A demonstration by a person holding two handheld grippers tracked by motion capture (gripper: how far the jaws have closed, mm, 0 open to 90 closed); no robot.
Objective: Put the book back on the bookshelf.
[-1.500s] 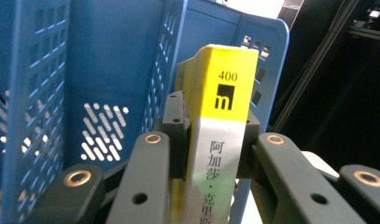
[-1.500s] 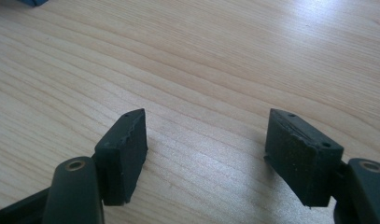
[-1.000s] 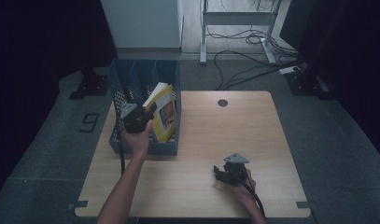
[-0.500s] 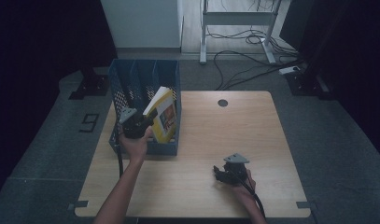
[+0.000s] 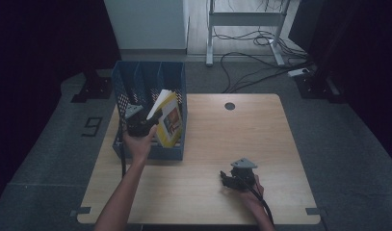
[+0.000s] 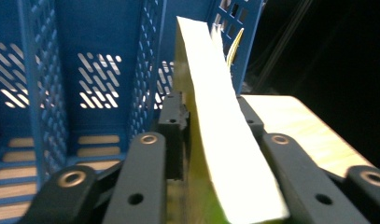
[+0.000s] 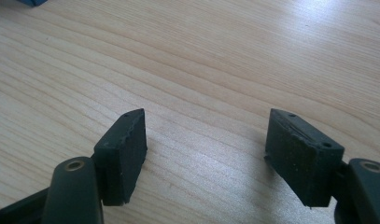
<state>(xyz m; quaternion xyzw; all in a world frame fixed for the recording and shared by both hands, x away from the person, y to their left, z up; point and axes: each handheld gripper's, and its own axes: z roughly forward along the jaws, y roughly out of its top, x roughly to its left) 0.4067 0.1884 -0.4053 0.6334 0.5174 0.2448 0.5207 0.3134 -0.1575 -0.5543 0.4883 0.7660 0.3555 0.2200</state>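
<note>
Yellow-covered book (image 5: 168, 120) stands tilted in the rightmost slot of the blue file rack (image 5: 136, 79), at the desk's (image 5: 261, 139) left rear. Judged light but floppy: thin soft cover, pale page block fanning at the top, likely to sag. Left claw (image 5: 152, 119) pinches it across the page edge; a grip nearer the spine would seem firmer. Rack is rigid perforated plastic. Right claw (image 7: 206, 140) rests wide open, empty, on matte woodgrain.

The yellow booklet (image 5: 168, 122) (white pages fanned at top) stood tilted in the blue file rack (image 5: 150, 79), rightmost compartment. Its top edge leaned toward the rack's left side, approx. upright.
</note>
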